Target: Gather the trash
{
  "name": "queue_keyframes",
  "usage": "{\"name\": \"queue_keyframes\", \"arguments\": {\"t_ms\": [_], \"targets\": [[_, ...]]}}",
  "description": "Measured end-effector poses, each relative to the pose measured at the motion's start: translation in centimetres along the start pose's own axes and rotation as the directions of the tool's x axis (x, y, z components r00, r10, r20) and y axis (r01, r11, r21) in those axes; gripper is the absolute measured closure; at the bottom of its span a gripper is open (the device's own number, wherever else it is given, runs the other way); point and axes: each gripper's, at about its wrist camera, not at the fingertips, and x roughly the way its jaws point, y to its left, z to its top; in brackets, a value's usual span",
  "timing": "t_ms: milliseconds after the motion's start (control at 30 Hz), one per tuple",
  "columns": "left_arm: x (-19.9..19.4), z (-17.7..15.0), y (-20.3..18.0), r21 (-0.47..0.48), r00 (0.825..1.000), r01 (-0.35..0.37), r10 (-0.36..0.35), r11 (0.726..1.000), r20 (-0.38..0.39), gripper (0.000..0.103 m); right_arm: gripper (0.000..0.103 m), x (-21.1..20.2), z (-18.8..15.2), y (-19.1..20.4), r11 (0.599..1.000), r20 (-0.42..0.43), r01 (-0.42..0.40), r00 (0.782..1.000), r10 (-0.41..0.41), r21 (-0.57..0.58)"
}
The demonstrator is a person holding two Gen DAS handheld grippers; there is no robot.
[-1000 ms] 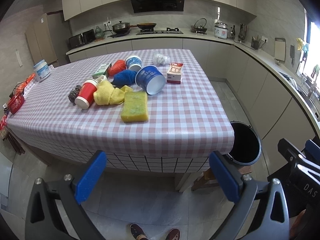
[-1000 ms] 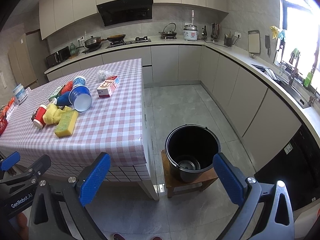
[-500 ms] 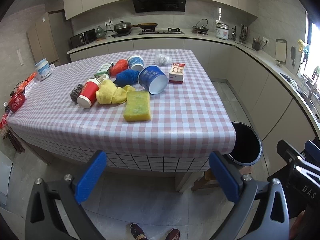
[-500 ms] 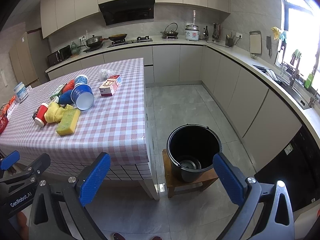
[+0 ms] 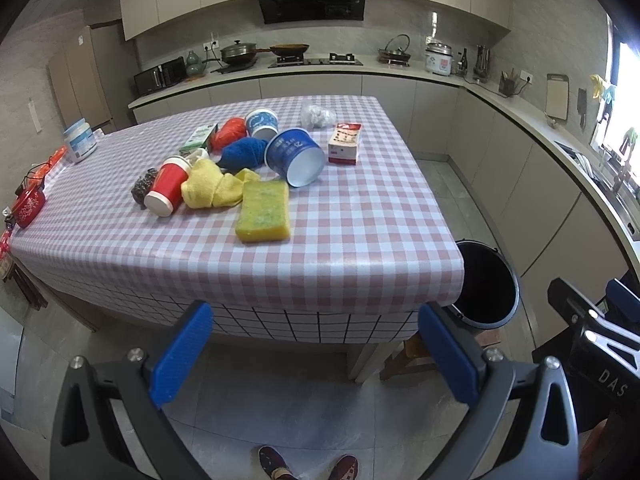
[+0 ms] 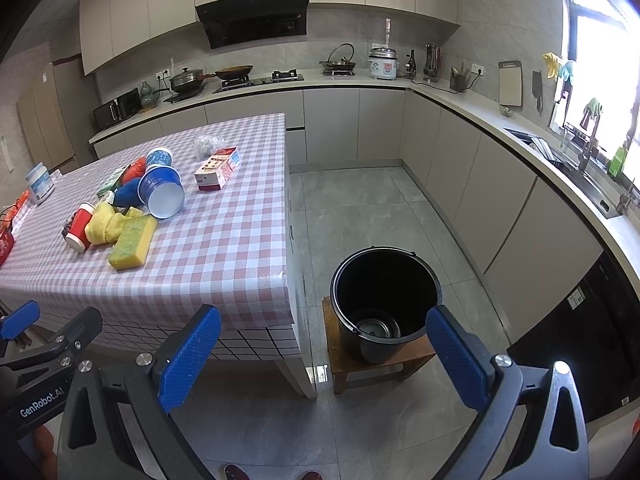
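Both the left gripper and right gripper hang empty with fingers spread wide, trash heaped on the table at upper left, bucket at centre.

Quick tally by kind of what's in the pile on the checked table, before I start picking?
Paper cups/tubs: 3 (red cup, big blue tub, small blue tub)
Cartons: 2 (red-white, green)
Sponge: 1
Yellow cloth: 1
Blue bundle: 1
Red bundle: 1
Scourer: 1
Clear bag: 1
Total: 11
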Motion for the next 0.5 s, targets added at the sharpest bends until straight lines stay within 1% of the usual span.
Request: {"name": "queue_keyframes", "arguments": {"t_ms": [300,500], "targets": [[0.2,-0.2,-1.5,0.020,0.999,0.036,-0.036,0.999,-0.016,0.000,0.000,0.1,-0.5,-1.4,0.999,-0.008,0.036,0.999,-0.035,0.014],[0.1,-0.3,-2.1,0.030,0.999,0.043,-0.043,0.999,-0.021,0.000,0.000,-0.2,-0.9,-2.2,0.998,-0.014,0.048,0.999,-0.048,0.027]]}}
